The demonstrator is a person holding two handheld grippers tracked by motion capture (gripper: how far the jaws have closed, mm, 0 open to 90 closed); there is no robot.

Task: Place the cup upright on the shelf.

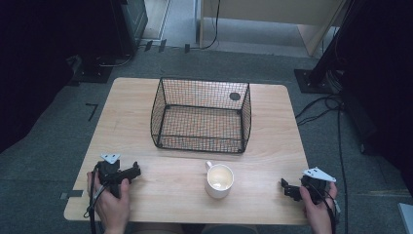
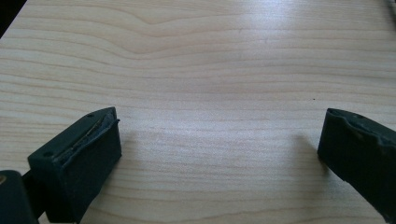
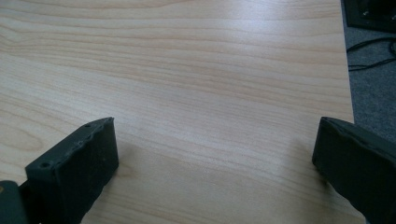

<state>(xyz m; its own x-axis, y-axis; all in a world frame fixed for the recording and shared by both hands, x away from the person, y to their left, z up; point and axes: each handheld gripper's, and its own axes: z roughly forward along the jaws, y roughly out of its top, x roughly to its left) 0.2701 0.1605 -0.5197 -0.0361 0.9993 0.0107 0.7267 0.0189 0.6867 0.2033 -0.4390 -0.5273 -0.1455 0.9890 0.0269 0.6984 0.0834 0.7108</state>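
Observation:
A white mug (image 1: 219,180) stands upright near the front edge of the wooden table (image 1: 136,107), its handle turned toward the far side. Behind it sits a black wire basket (image 1: 201,115) with nothing inside. My left gripper (image 1: 130,171) rests low at the front left, held by a hand, and in the left gripper view its jaws stand wide apart over bare wood (image 2: 219,135). My right gripper (image 1: 288,189) lies at the front right, also open, with bare tabletop between its jaws (image 3: 215,140).
A dark round mark (image 1: 234,96) shows on the table behind the basket. Beyond the table's right edge lie grey carpet and cables (image 3: 369,56). Black stands and a wooden cabinet (image 1: 272,14) stand on the far side.

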